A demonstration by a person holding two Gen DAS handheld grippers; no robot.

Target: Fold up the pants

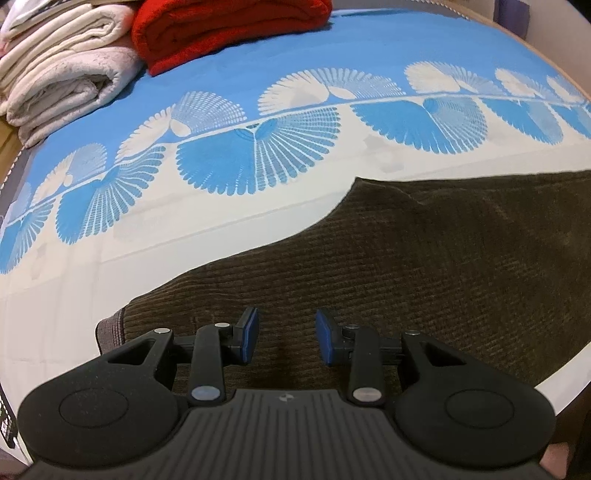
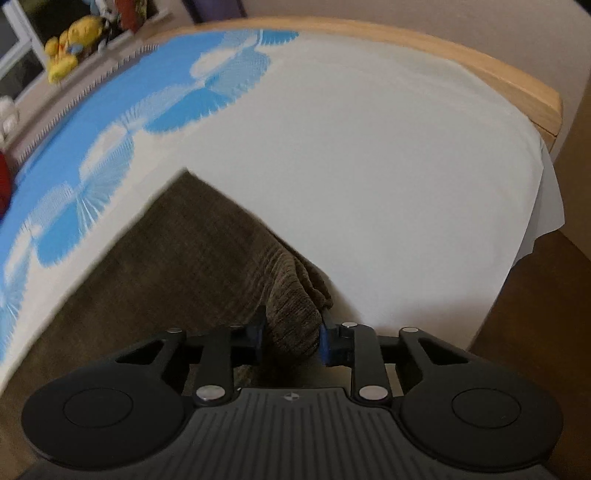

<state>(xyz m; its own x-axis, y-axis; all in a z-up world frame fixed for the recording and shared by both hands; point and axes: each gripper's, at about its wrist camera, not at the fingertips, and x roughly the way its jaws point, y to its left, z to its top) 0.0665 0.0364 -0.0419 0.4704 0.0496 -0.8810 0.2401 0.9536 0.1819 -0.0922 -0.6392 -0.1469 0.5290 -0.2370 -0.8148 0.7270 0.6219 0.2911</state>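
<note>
On the bedsheet (image 1: 258,229), one brown pants (image 2: 192,251): right gripper (image 2: 291,338) jaws pinching it, left gripper (image 1: 286,338) jaws apart.

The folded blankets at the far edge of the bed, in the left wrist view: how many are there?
2, maybe more. One pale blanket lies in the top left corner; one red blanket lies beside it on its right. The picture cuts off both, so others may be hidden.
</note>
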